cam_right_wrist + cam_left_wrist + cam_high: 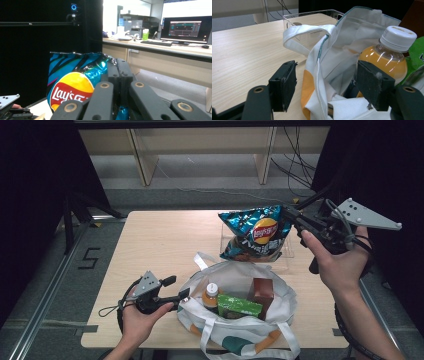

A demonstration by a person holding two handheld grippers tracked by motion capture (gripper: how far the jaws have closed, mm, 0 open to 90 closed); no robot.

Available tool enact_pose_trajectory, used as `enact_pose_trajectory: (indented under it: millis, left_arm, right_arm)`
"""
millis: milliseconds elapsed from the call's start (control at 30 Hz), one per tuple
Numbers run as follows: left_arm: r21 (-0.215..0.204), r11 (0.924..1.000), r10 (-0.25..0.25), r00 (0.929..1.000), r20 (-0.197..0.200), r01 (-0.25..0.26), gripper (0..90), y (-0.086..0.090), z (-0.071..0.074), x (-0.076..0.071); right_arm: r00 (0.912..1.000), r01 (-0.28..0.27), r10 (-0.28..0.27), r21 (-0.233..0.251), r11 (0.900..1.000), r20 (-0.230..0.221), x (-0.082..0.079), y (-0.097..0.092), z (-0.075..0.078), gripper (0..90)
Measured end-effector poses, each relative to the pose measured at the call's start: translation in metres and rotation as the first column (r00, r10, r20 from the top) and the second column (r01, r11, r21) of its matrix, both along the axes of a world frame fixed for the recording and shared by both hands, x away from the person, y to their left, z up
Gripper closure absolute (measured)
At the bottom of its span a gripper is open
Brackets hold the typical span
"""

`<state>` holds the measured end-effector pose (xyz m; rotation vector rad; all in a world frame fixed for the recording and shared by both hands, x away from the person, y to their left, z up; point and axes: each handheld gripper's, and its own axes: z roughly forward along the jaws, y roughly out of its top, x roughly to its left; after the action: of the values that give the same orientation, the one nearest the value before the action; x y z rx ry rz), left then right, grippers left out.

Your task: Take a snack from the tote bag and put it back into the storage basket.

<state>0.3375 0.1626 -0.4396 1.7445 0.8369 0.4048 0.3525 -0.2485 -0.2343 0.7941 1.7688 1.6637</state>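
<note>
My right gripper (290, 215) is shut on the edge of a blue Lay's chip bag (255, 232), which hangs above the table at the back right. In the right gripper view the closed jaws (117, 72) pinch the foil of the chip bag (72, 85). A white tote bag (235, 325) stands open at the front of the table, with an orange drink bottle (212, 293), a green packet (239, 306) and a brown box (262, 292) inside. My left gripper (172, 290) sits at the tote's left rim. Its jaws (327, 86) are open astride the fabric rim beside the bottle (387, 57).
A clear plastic tray (289, 254) rests on the wooden table (160, 240) beneath the chip bag. Wooden shelf legs (142, 162) and cables (295, 165) lie beyond the far edge. A desk with a monitor (186, 30) is in the right gripper view.
</note>
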Motion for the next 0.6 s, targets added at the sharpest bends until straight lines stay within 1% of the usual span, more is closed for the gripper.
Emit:
enact_pose_trajectory:
  millis: [33,67,100,133,167,200,233,267,300,333,433,467,533,600]
  left_arm:
    - [-0.002,1.0000,0.004,1.0000,-0.003,-0.004,32.2,0.000,0.000,0.000]
    - [-0.001,1.0000,0.004,1.0000,-0.002,-0.004,32.2,0.000,0.000,0.000]
    - [0.001,1.0000,-0.003,1.0000,0.007,0.003,32.2,0.001,0.000,0.000]
    - [-0.001,1.0000,-0.001,0.9999,0.012,0.001,32.2,0.001,0.001,0.000]
    - [0.002,1.0000,0.001,0.9999,0.013,-0.001,32.3,0.002,0.001,0.000]
    - [-0.008,0.9999,0.013,0.9999,0.001,-0.013,32.2,0.001,0.001,0.000]
    - [-0.008,0.9999,0.014,0.9999,0.001,-0.014,32.2,0.001,0.001,0.000]
    - [-0.012,0.9999,0.007,1.0000,0.005,-0.007,32.2,0.001,0.000,0.000]
    - [-0.001,1.0000,0.001,0.9999,0.012,-0.001,32.2,0.001,0.001,0.000]
    - [0.003,1.0000,0.004,0.9999,0.011,-0.004,32.2,0.001,0.001,-0.001]
    - [-0.011,0.9999,0.012,0.9998,0.015,-0.011,32.2,0.001,0.002,-0.001]
    - [-0.004,1.0000,0.009,0.9998,0.020,-0.009,32.2,0.002,0.002,0.000]
    - [-0.006,0.9999,0.010,0.9997,0.020,-0.010,32.2,0.003,0.002,0.000]
    - [-0.004,0.9999,0.010,0.9997,0.021,-0.010,32.2,0.003,0.003,-0.001]
  right_arm:
    - [1.0000,0.002,-0.002,0.006,1.0000,0.001,0.000,0.000,0.000,90.0]
    - [1.0000,0.003,-0.003,0.001,1.0000,0.006,0.001,-0.001,0.001,90.0]
    - [0.9998,0.001,-0.001,0.021,0.9998,-0.021,0.000,-0.001,0.001,90.0]
    - [1.0000,0.009,-0.009,0.008,0.9999,0.004,0.002,-0.003,0.001,90.0]
    - [0.9999,0.013,-0.013,0.013,0.9998,-0.008,0.002,-0.003,0.001,90.0]
    - [0.9999,0.015,-0.015,0.020,0.9997,-0.007,0.003,-0.004,0.001,90.0]
    - [0.9998,0.017,-0.018,0.011,0.9998,0.003,0.004,-0.005,0.002,90.0]
    - [0.9998,0.018,-0.018,0.025,0.9995,-0.010,0.004,-0.006,0.002,90.0]
    - [0.9997,0.024,-0.024,0.018,0.9996,0.002,0.004,-0.007,0.002,90.0]
    - [0.9996,0.029,-0.029,0.024,0.9993,0.003,0.005,-0.007,0.003,90.0]
    - [0.9994,0.035,-0.035,0.018,0.9992,0.000,0.006,-0.011,0.005,90.0]
    - [0.9993,0.036,-0.035,0.031,0.9989,-0.010,0.006,-0.010,0.005,90.0]
    - [0.9990,0.044,-0.044,0.027,0.9987,0.005,0.008,-0.013,0.007,90.0]
    - [0.9989,0.046,-0.046,0.027,0.9986,0.007,0.009,-0.014,0.008,90.0]
